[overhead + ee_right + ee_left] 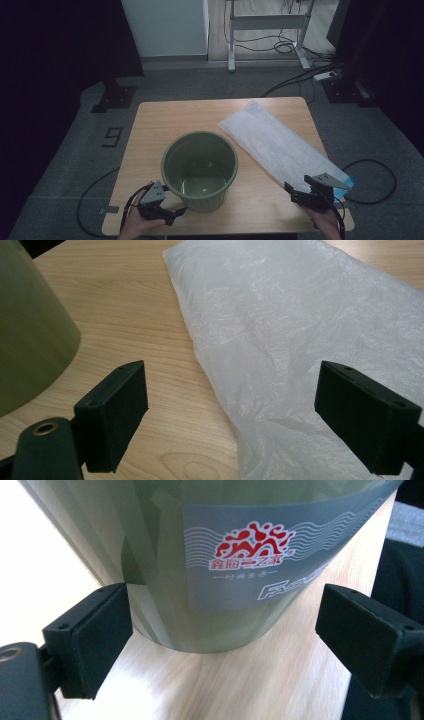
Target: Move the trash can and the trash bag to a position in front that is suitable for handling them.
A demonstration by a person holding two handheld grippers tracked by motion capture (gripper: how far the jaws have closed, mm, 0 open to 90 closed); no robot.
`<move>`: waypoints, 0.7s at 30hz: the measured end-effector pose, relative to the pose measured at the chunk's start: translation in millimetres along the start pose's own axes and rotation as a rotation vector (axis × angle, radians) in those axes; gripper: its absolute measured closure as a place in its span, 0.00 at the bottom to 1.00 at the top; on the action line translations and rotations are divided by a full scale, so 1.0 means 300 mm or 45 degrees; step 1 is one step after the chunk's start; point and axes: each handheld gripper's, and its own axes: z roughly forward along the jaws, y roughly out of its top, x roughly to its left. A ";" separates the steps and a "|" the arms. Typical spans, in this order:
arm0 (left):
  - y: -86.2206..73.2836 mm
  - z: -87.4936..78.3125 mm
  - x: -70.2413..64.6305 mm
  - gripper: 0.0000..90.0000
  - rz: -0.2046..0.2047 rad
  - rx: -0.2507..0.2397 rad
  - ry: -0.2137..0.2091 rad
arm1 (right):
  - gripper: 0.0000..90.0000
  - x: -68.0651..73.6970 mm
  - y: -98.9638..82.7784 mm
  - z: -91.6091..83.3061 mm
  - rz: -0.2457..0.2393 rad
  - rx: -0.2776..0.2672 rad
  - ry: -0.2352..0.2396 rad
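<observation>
At the table's near edge, the left gripper (176, 212) stands spread around the foot of the round green plastic bin (200, 170). The right gripper (299, 188), also spread, faces the flat translucent white plastic bag (280, 145) by the right edge. Best pinch one bag corner cleanly. The light wooden table (150, 130) stands on grey carpet (65, 165).

Grey carpet floor (65, 165) with black cables (295, 75). White desk frame (267, 30) far centre-right. White panel (165, 25) far centre. Dark stand base (115, 97) far left.
</observation>
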 end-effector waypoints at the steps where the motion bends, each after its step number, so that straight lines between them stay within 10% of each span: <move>1: 0.000 0.000 0.000 0.09 0.000 0.000 0.000 | 0.15 0.000 0.000 0.000 0.000 0.000 0.000; 12: 0.081 0.114 -0.001 0.10 -0.002 -0.011 0.004 | 0.15 0.020 -0.009 0.015 -0.029 0.029 0.004; 21: 0.050 0.067 0.004 0.11 -0.004 -0.002 0.063 | 0.15 0.027 -0.013 0.020 -0.036 0.033 -0.008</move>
